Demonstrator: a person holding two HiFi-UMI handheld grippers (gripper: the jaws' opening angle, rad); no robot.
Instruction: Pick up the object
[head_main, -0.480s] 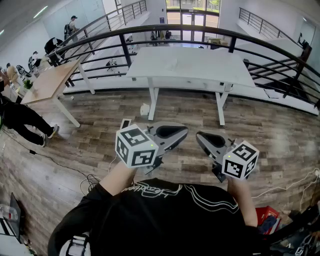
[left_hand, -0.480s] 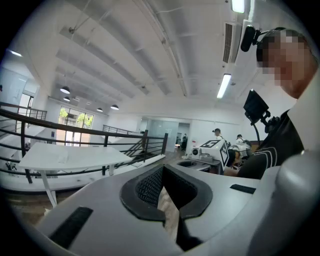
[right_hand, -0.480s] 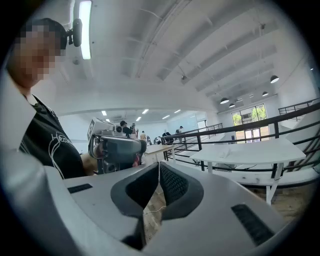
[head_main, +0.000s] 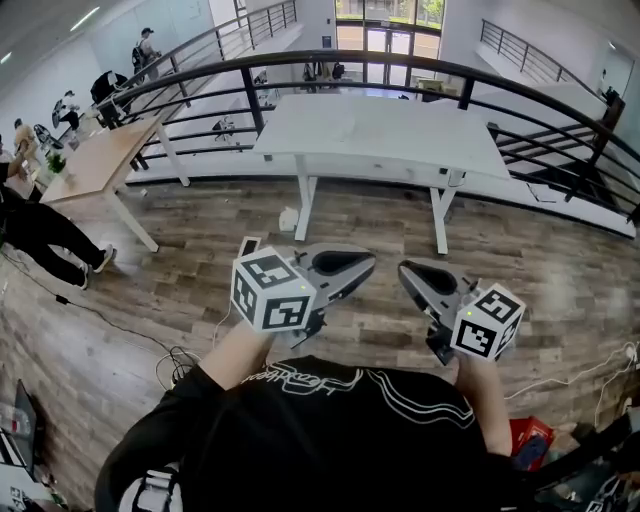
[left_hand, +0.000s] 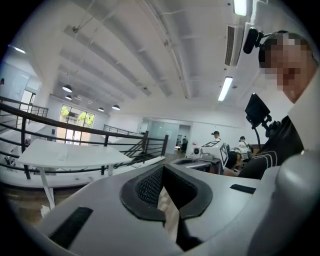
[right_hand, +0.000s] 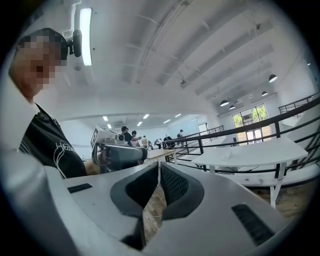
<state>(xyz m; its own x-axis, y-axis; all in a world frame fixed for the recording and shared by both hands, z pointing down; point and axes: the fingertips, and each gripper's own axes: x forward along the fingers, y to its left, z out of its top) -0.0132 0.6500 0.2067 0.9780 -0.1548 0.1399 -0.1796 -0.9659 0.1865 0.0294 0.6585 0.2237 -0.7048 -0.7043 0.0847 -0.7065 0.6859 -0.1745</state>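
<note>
White tabletop (head_main: 400, 130) stands ahead; the left tool (head_main: 362, 263) and right tool (head_main: 408, 270) hang well short of it, both clenched on nothing. I can't spot any object on it or near it, so I'd find that first, then open a tool before reaching.

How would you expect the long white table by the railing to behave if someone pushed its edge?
The white table looks rigid and probably heavy, given its long, broad top on two thick legs. Being much wider than tall, it seems unlikely to tip; on the wood floor it would more likely slide or simply resist.
</note>
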